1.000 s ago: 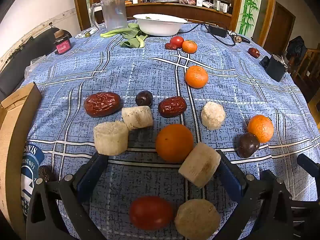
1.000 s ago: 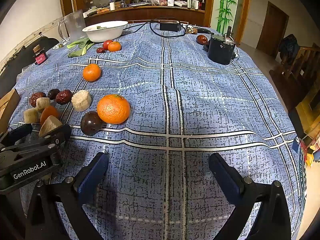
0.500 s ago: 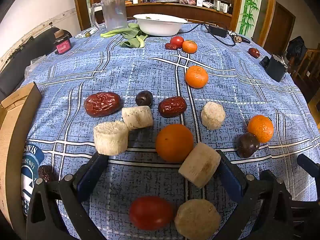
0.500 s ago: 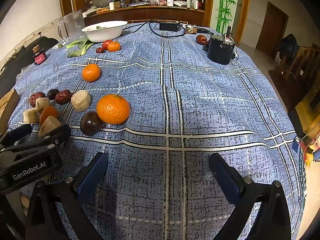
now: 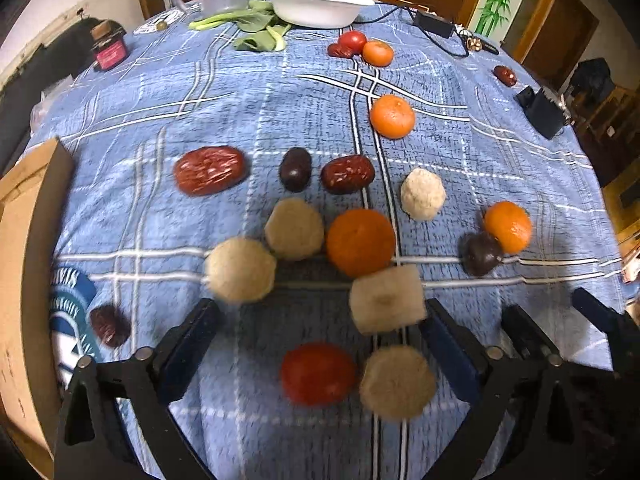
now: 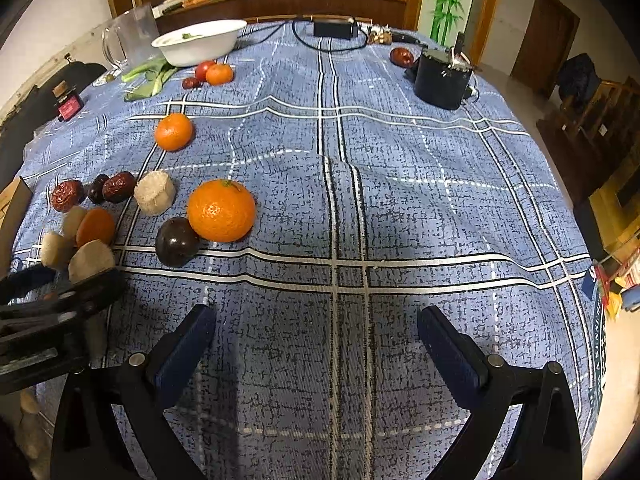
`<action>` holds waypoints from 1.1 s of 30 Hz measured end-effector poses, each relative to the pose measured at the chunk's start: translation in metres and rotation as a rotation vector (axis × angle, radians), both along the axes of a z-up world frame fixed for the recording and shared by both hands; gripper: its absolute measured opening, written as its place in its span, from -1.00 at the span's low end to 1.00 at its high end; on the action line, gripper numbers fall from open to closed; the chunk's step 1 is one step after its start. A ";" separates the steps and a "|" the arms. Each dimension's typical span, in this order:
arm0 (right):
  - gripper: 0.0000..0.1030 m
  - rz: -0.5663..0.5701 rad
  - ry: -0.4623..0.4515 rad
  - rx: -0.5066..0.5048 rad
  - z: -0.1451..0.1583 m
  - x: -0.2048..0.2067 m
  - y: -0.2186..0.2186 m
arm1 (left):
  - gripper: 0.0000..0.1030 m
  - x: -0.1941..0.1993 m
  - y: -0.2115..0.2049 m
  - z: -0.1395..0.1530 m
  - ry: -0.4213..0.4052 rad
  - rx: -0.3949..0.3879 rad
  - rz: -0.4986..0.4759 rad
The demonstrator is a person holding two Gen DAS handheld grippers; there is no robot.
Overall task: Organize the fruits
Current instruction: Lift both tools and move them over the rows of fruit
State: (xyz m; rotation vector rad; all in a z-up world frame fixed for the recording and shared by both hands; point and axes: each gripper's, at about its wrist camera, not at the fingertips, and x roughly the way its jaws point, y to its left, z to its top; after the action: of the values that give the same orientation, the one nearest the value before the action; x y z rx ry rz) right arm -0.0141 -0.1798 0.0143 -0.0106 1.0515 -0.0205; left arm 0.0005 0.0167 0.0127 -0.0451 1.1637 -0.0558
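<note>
Left tongs [image 5: 320, 320] spread low over fruit; right tongs [image 6: 316, 332] spread above tablecloth [image 6: 400, 220]

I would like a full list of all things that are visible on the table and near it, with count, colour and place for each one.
Oranges: four, orange, spread over the cloth.
Red dates: at least five, dark red, mostly left of centre.
Pale stem pieces: five, beige, near the left gripper.
Tomatoes: two, red, one near, one far.
Dark round fruits: two, brown-purple, mid-table.
Bowl: one, white, far edge.
Greens: one bunch, green, beside the bowl.
Jug: one, clear, far left.
Box: one, brown cardboard, left edge.
Left gripper: black and blue, open.
Right gripper: black and blue, open.
</note>
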 end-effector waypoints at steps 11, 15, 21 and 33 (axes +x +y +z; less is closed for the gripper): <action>0.98 -0.089 -0.047 -0.004 0.026 -0.019 0.005 | 0.88 -0.052 0.037 0.081 -0.185 0.008 0.026; 0.98 -0.084 -0.125 0.006 0.053 -0.041 0.017 | 0.83 -0.067 0.050 0.105 -0.262 0.016 0.032; 0.99 -0.051 -0.185 0.033 0.073 -0.067 0.046 | 0.69 -0.085 0.064 0.131 -0.357 0.028 0.021; 0.99 0.085 -0.229 0.024 0.085 -0.083 0.105 | 0.69 -0.104 0.081 0.154 -0.436 0.077 0.007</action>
State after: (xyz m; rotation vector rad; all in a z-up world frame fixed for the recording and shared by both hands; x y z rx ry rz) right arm -0.0966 -0.0747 0.0988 -0.0307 0.8212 0.0663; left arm -0.1039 0.0974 0.1666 0.0302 0.7290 -0.0130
